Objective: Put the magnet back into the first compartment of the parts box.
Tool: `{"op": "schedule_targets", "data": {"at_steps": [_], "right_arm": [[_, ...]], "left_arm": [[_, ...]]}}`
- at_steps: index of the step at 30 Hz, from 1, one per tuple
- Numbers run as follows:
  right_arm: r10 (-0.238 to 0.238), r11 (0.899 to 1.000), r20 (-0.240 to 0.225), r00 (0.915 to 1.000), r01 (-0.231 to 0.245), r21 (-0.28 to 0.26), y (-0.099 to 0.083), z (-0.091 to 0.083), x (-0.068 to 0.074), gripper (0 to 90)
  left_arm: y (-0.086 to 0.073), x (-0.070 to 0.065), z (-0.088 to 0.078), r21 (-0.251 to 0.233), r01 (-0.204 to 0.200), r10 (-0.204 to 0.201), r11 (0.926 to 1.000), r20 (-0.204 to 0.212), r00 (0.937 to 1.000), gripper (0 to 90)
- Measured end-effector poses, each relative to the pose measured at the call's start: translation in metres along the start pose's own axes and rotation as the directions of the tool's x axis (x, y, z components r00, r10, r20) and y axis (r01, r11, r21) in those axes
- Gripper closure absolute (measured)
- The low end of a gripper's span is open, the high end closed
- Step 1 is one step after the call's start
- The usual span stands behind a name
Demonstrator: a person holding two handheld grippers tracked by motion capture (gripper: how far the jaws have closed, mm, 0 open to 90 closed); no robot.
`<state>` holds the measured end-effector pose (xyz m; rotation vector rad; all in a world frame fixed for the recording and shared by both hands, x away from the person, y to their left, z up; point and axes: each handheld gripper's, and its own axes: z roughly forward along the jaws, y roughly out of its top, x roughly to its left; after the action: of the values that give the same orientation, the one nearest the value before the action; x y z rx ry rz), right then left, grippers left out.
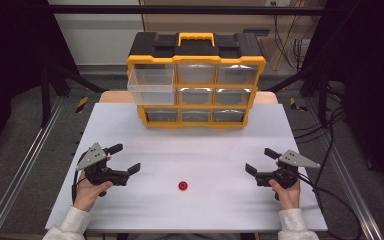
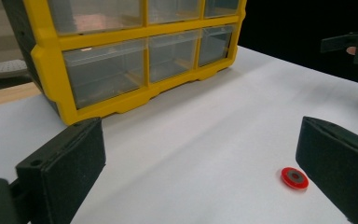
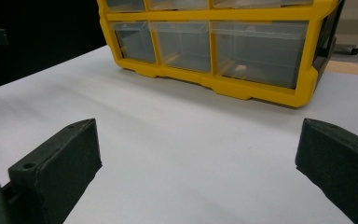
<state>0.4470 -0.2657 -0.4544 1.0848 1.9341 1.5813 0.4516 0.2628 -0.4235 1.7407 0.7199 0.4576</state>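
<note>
Both grippers rest low on the white table (image 1: 205,135), jaws spread, holding nothing: left gripper (image 1: 125,159), right gripper (image 1: 260,161). Red disc (image 1: 183,186) lies between them, nearer the left.

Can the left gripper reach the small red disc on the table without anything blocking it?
Probably yes. The left gripper is open, and the red disc lies flat on bare white table to its right. Nothing stands between them; the yellow drawer cabinet sits far behind.
</note>
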Motion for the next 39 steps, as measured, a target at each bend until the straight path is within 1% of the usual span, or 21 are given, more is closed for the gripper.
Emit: {"op": "schedule_targets", "data": {"at_steps": [10,19,26,31,39], "right_arm": [[-0.004,1.000,-0.001,1.0000,0.004,0.001,0.000,0.000,0.000,0.4],[-0.006,1.000,0.002,1.0000,0.006,0.004,-0.001,0.000,0.000,0.4],[-0.009,1.000,0.001,1.0000,0.009,0.003,-0.001,0.000,0.000,0.4],[-0.009,1.000,-0.001,1.0000,0.009,0.006,-0.001,0.001,0.000,0.4],[-0.013,1.000,-0.001,0.9999,0.013,0.009,-0.001,0.001,0.001,0.4]], "left_arm": [[0.005,-0.012,0.008,0.008,-0.010,0.010,0.9999,0.018,0.9998,0.8],[0.003,-0.022,0.020,0.050,-0.018,0.017,0.9986,0.027,0.9995,0.7],[0.005,-0.034,0.028,0.062,-0.029,0.027,0.9977,0.041,0.9988,0.7],[0.006,-0.039,0.032,0.074,-0.038,0.034,0.9966,0.047,0.9983,0.7],[0.006,-0.049,0.040,0.104,-0.046,0.040,0.9935,0.059,0.9974,0.8]]}}
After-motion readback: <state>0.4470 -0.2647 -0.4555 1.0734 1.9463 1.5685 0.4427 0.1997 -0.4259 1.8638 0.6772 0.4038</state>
